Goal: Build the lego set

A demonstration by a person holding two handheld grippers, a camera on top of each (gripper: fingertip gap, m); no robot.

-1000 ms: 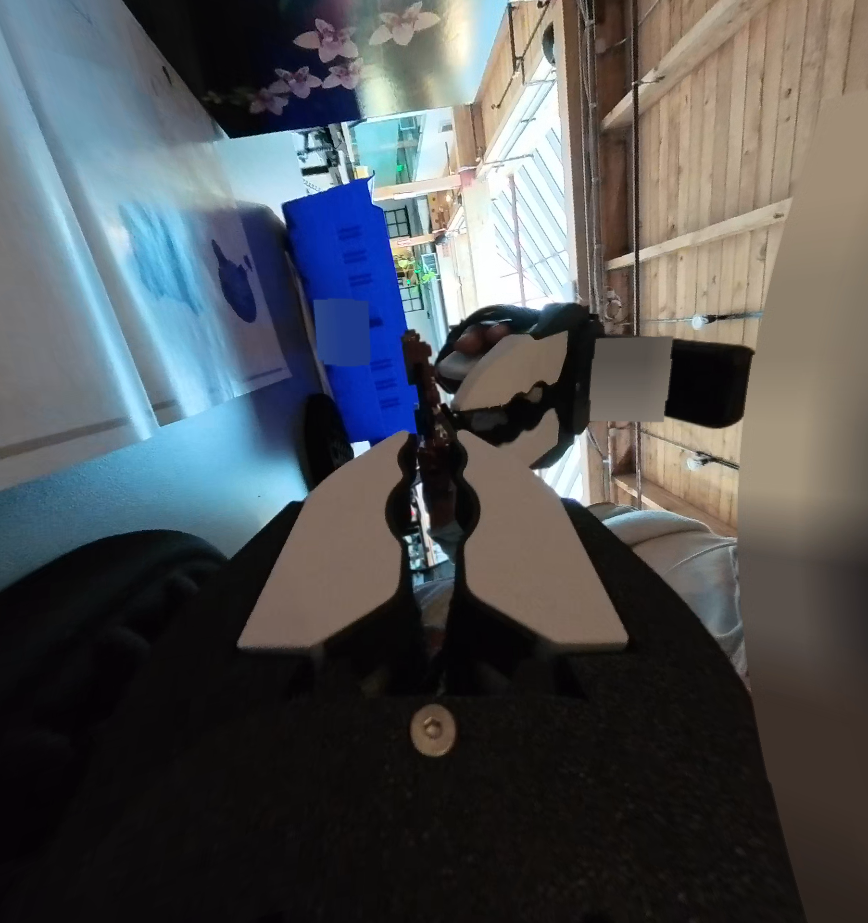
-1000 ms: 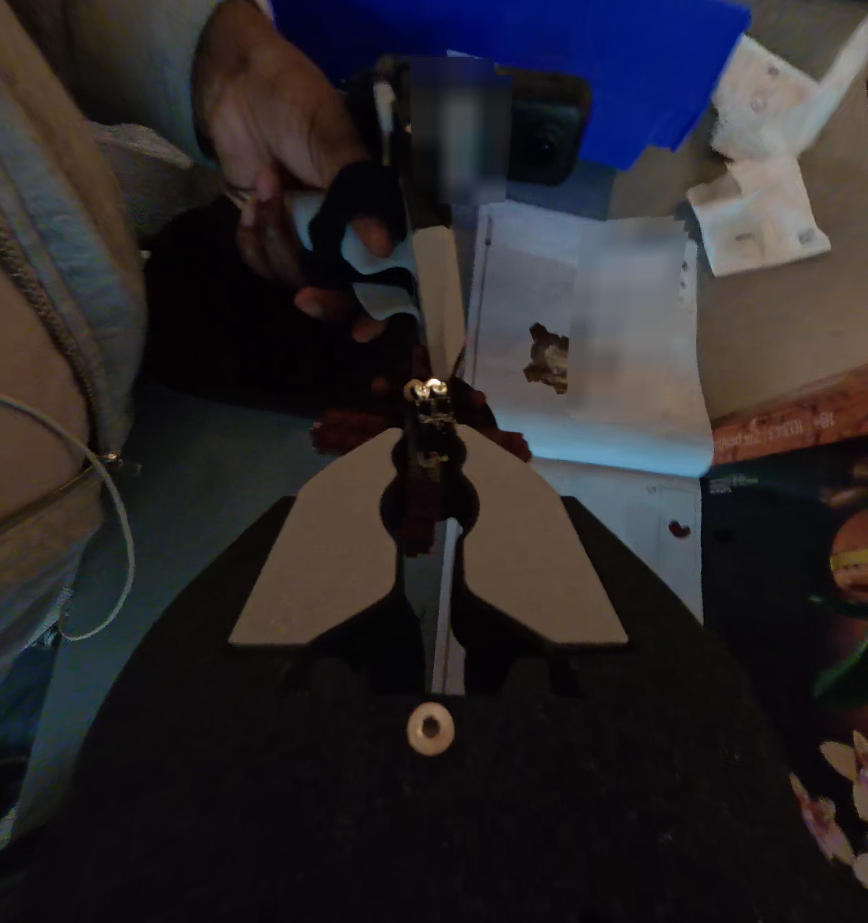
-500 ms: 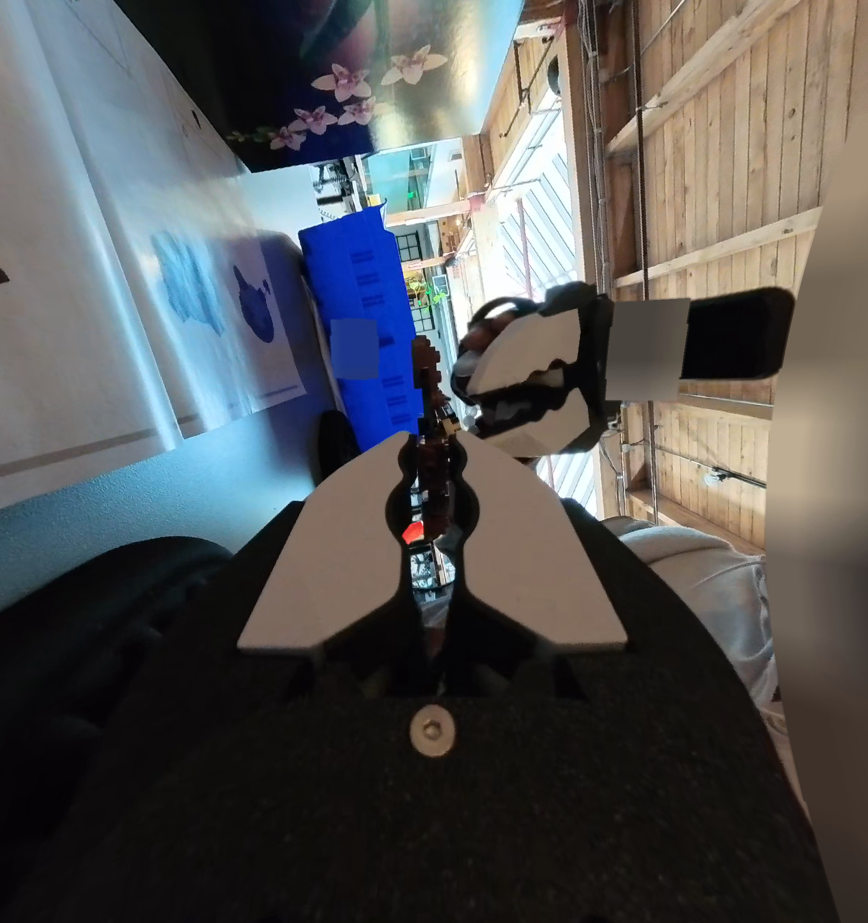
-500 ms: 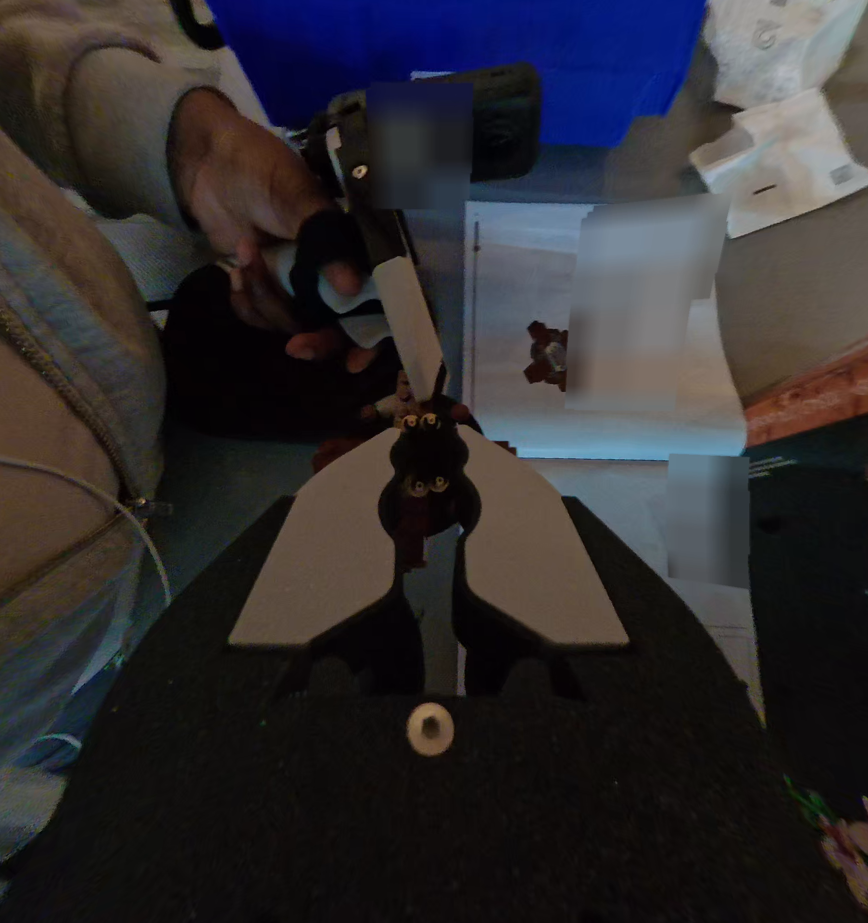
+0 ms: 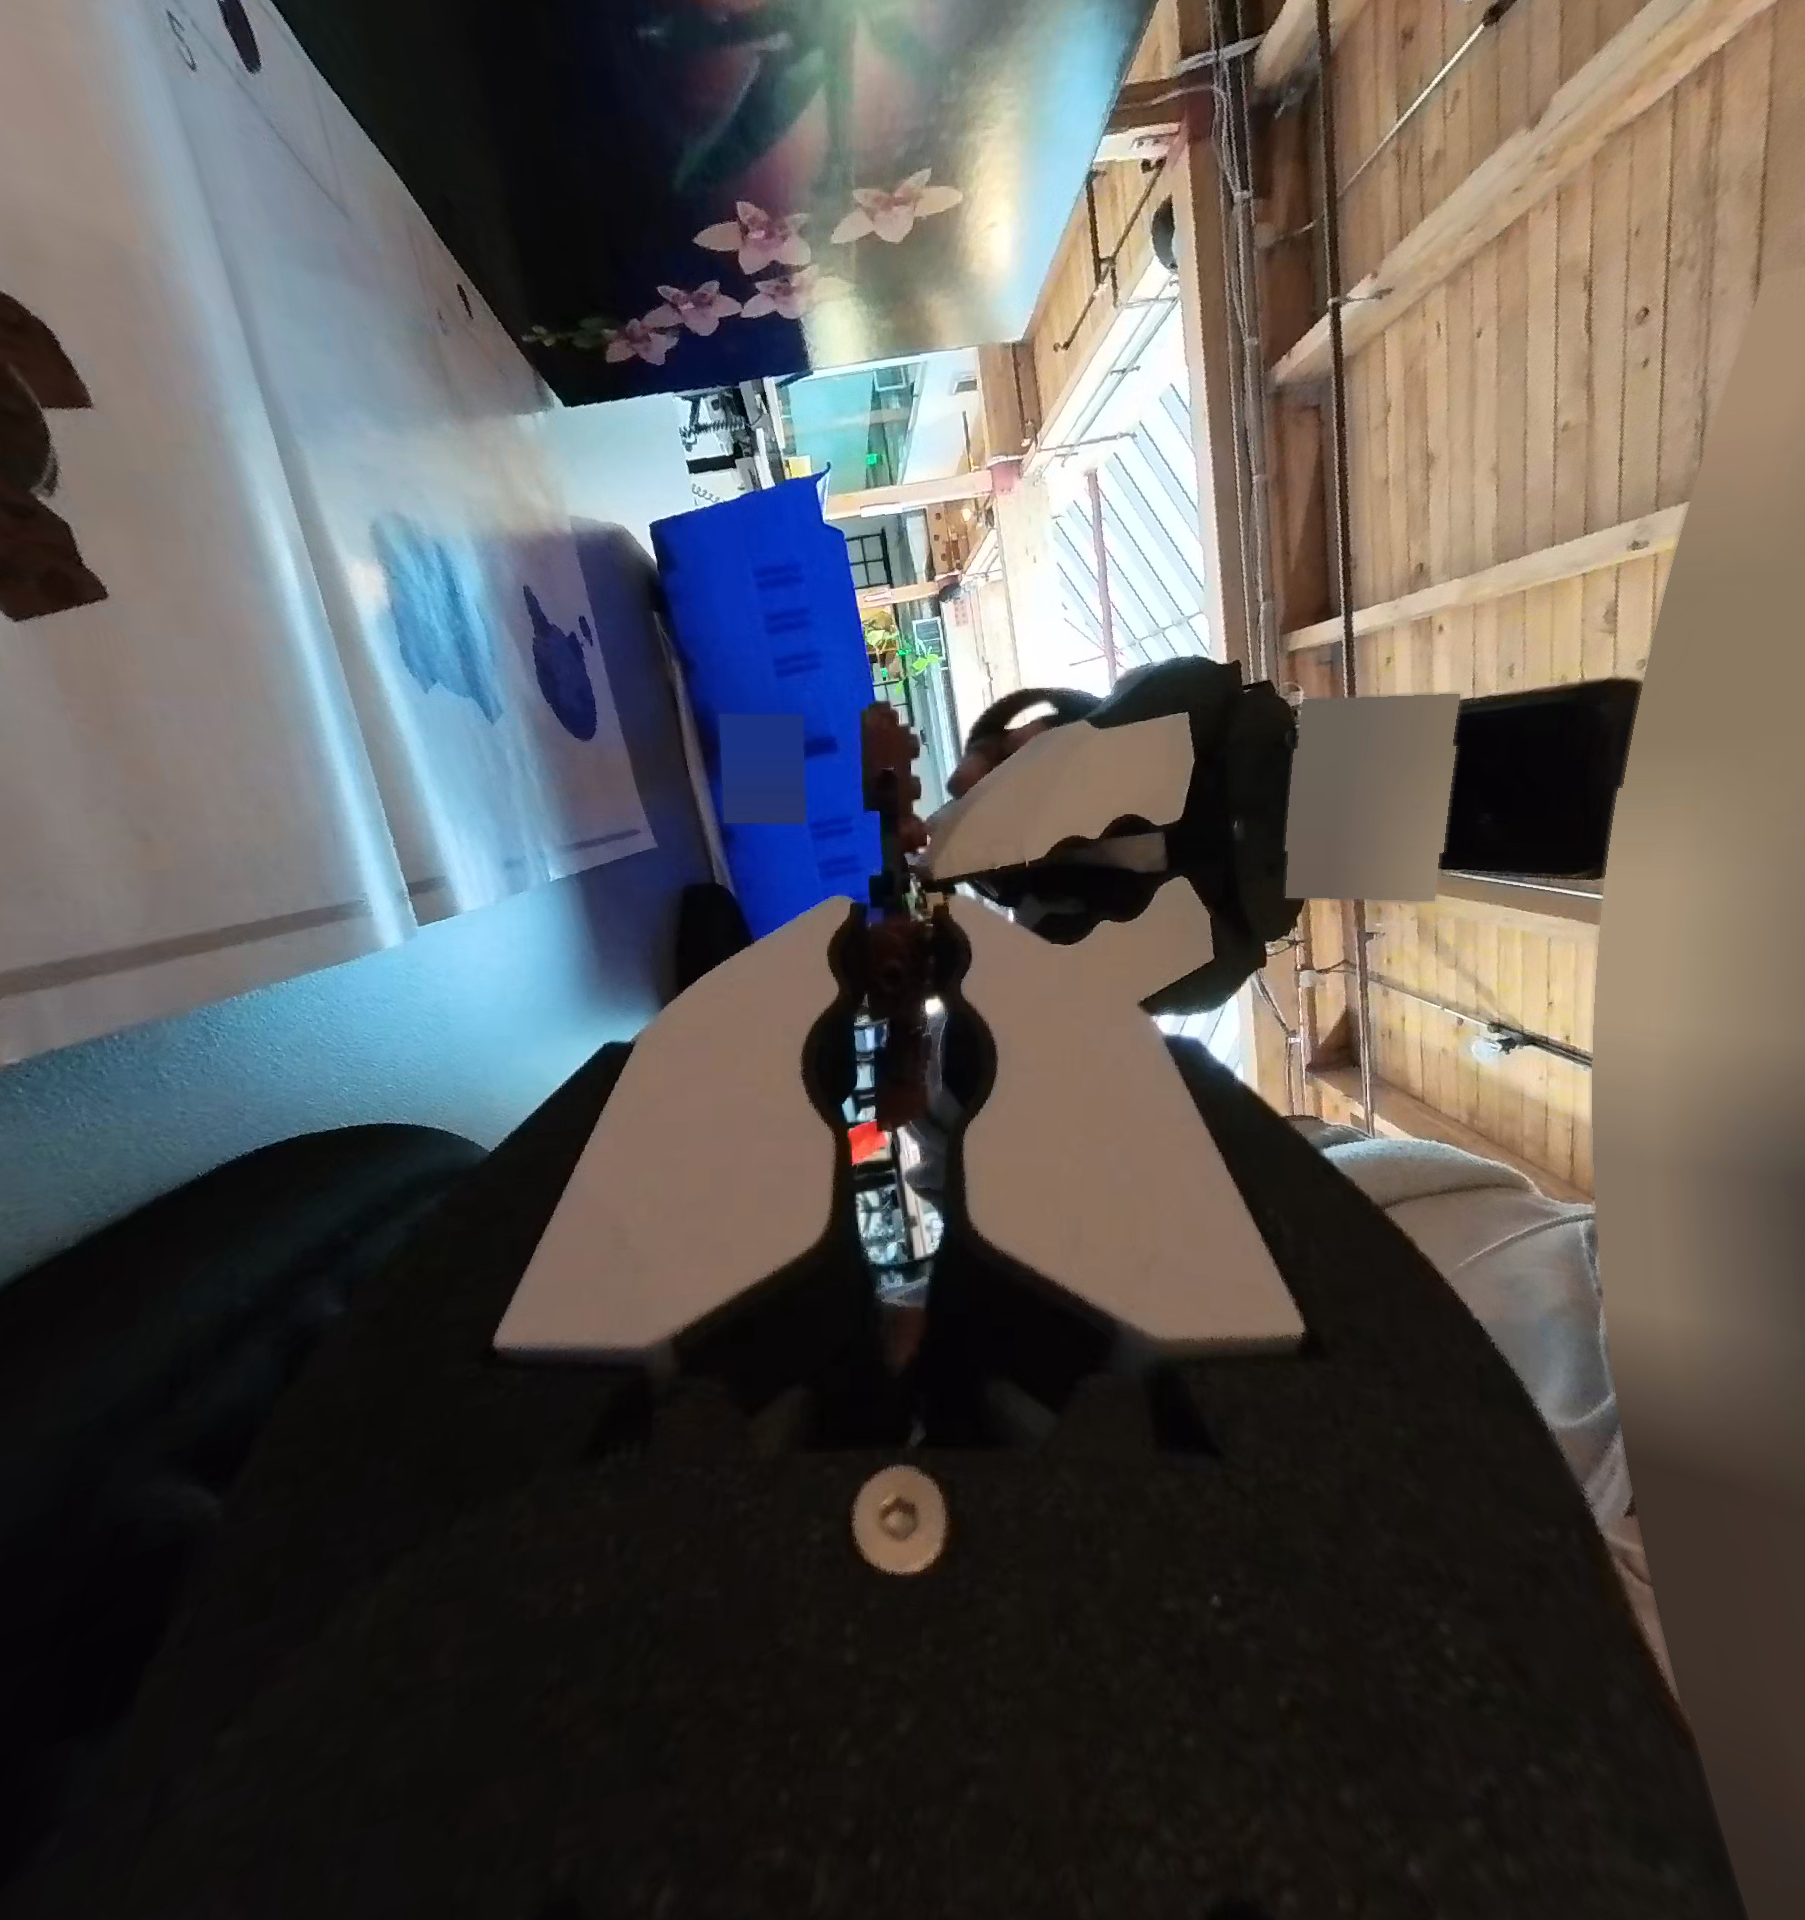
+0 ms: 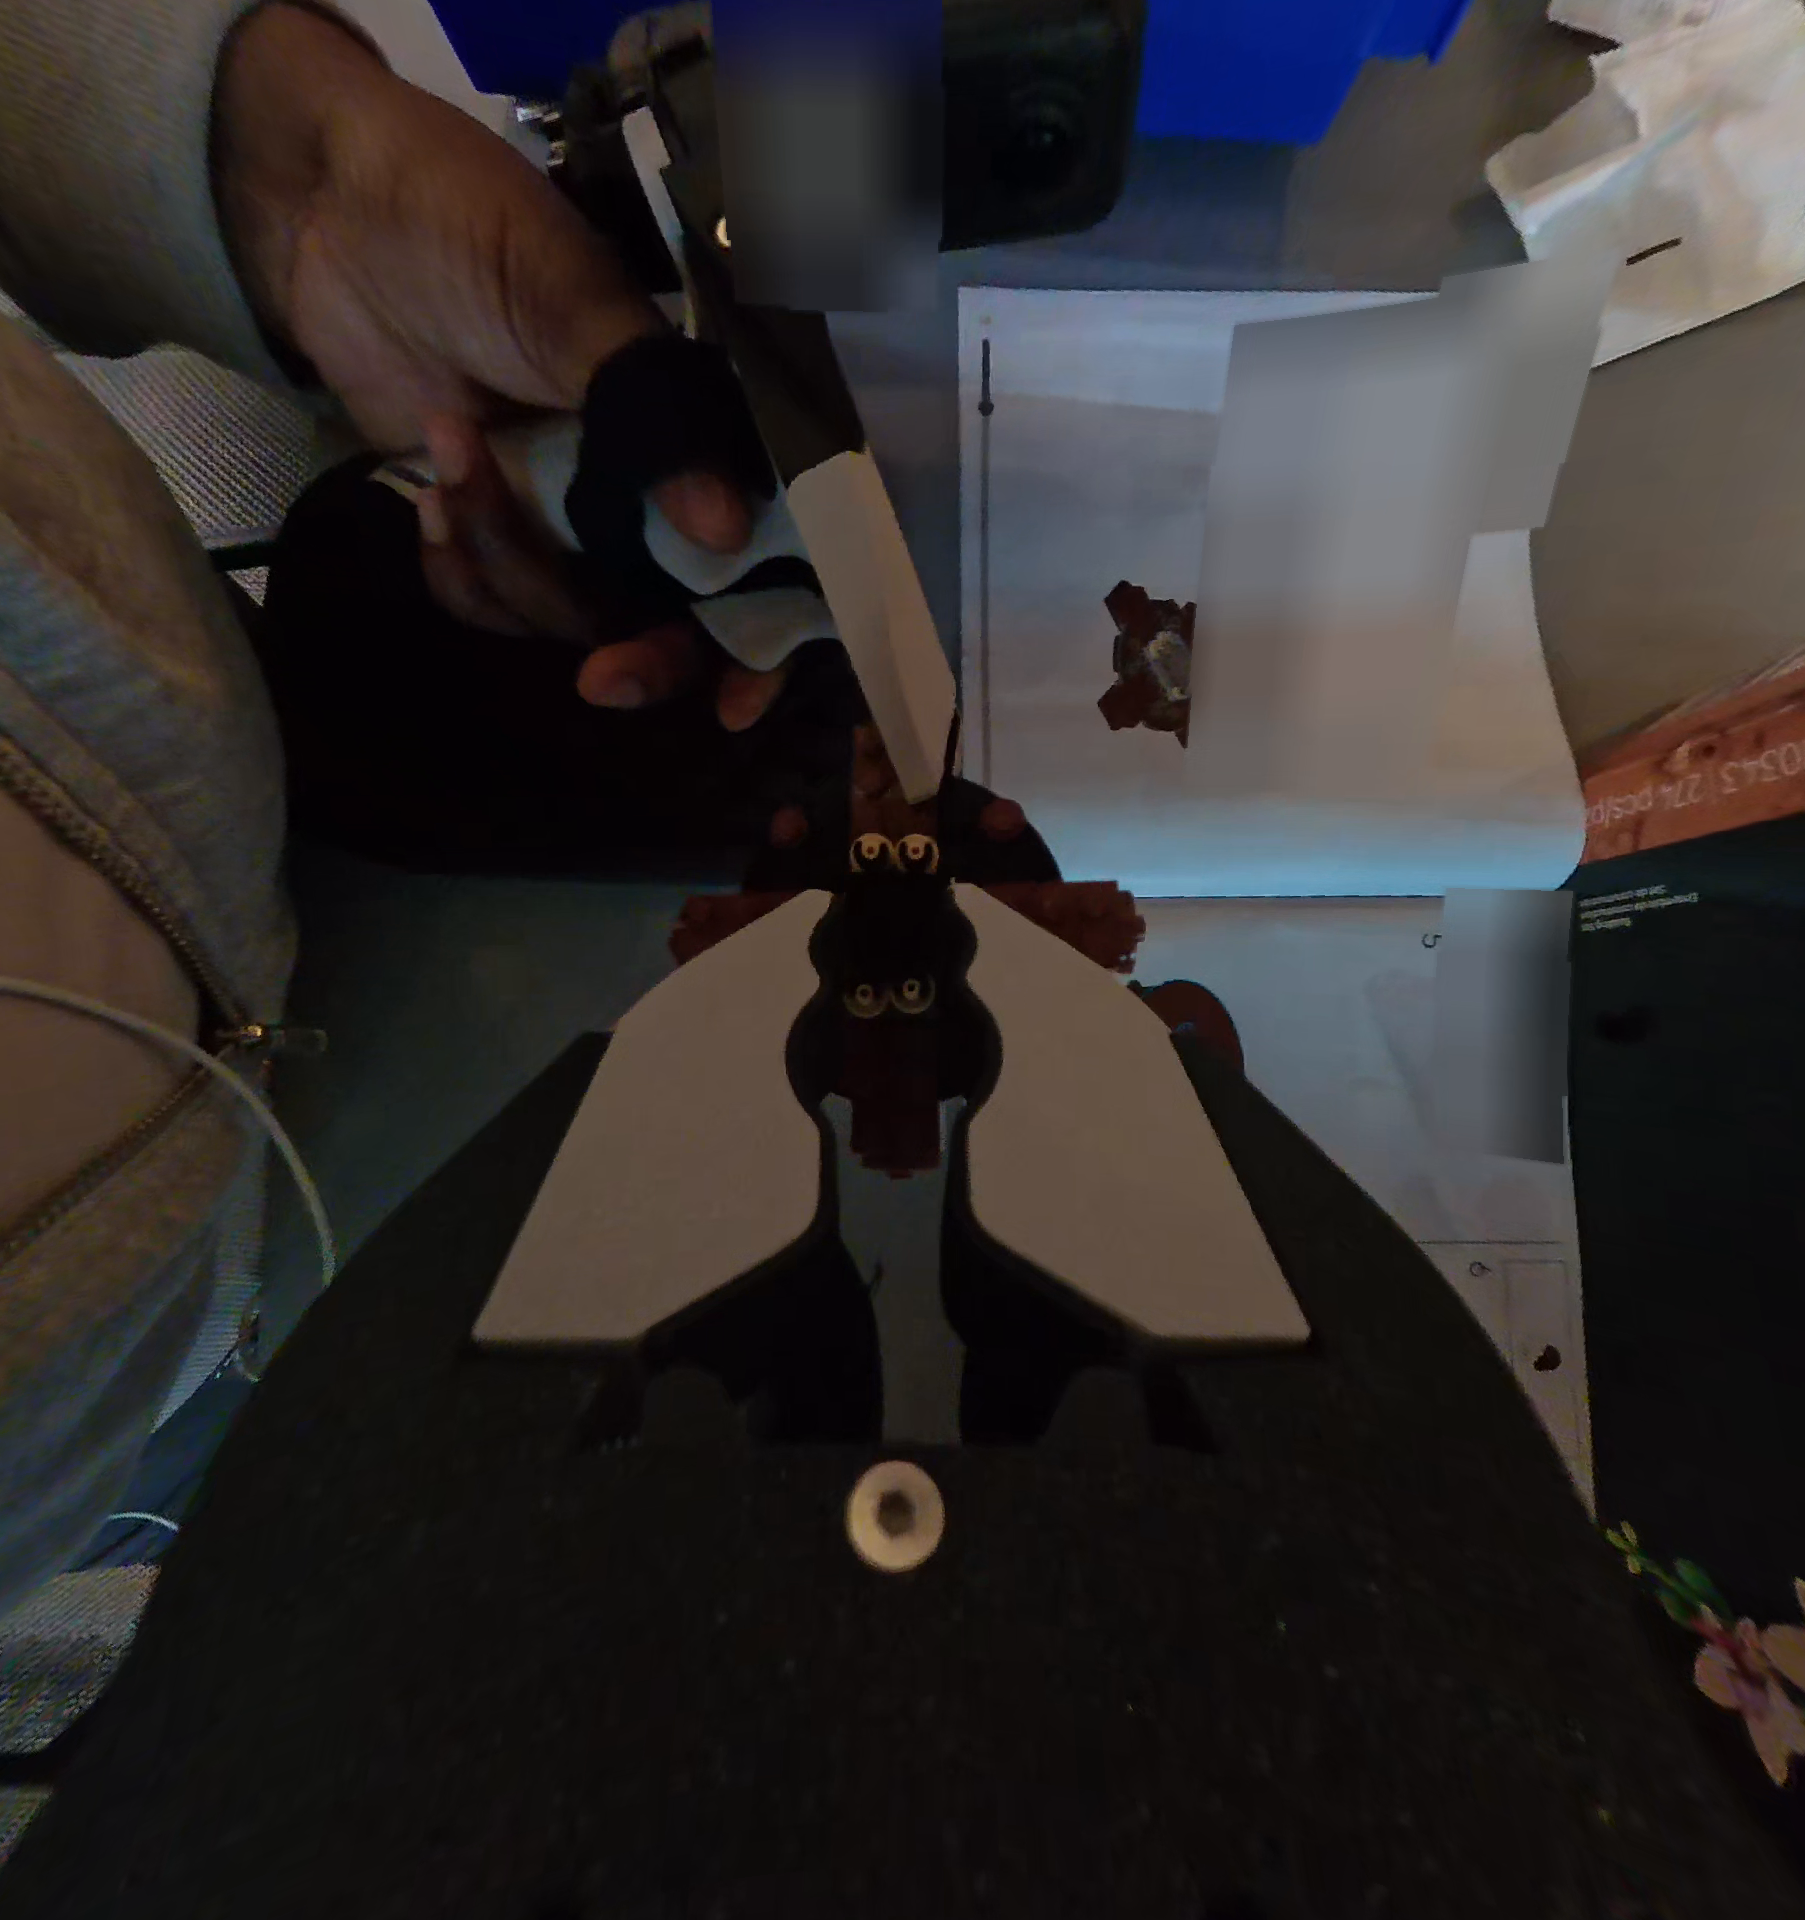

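The left gripper [image 5: 893,914] is clamped on a thin dark-brown brick assembly [image 5: 893,790], its pads pressing both sides; the piece stands on edge between the fingertips and sticks out beyond them. The right gripper [image 6: 893,894] is closed on what seems to be the same build, seen here as a small dark piece with two pairs of pale round studs [image 6: 893,857], though the light is too dim to be sure it is one object. In the right wrist view, the left gripper's white finger [image 6: 877,613] reaches down to just above those studs, held by a hand [image 6: 430,312] in a grey sleeve [image 6: 67,623]. More brown bricks [image 6: 1085,914] lie just behind the fingertips on the grey worktop [image 6: 441,987]. Farther back an open instruction booklet [image 6: 1074,499] lies flat, with a blue box [image 5: 763,644] beyond it and crumpled white paper bags [image 6: 1687,145] to the right. A dark box printed with pink flowers [image 6: 1760,1683] sits at the right edge.
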